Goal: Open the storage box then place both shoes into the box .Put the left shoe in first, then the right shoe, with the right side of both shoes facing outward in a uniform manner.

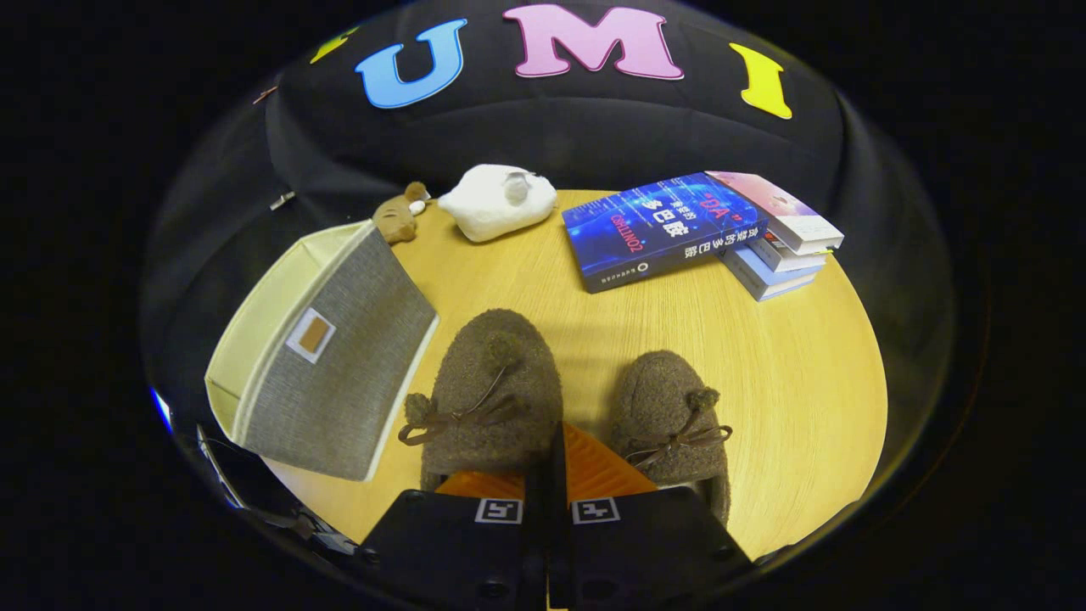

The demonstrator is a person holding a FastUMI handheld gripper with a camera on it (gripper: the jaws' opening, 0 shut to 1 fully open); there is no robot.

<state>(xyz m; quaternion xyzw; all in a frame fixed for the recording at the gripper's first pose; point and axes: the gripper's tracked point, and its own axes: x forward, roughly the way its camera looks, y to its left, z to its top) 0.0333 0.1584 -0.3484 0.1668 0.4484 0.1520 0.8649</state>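
Your two shoes sit side by side on the table — left shoe, right shoe — just ahead of your gripper, whose fingers are pressed together, holding nothing. The storage box stands beside the left shoe.

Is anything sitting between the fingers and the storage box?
Nothing visible blocks it. The fingers are together, just behind the two shoes; the box sits off to their left on bare table, beside the left-hand shoe.
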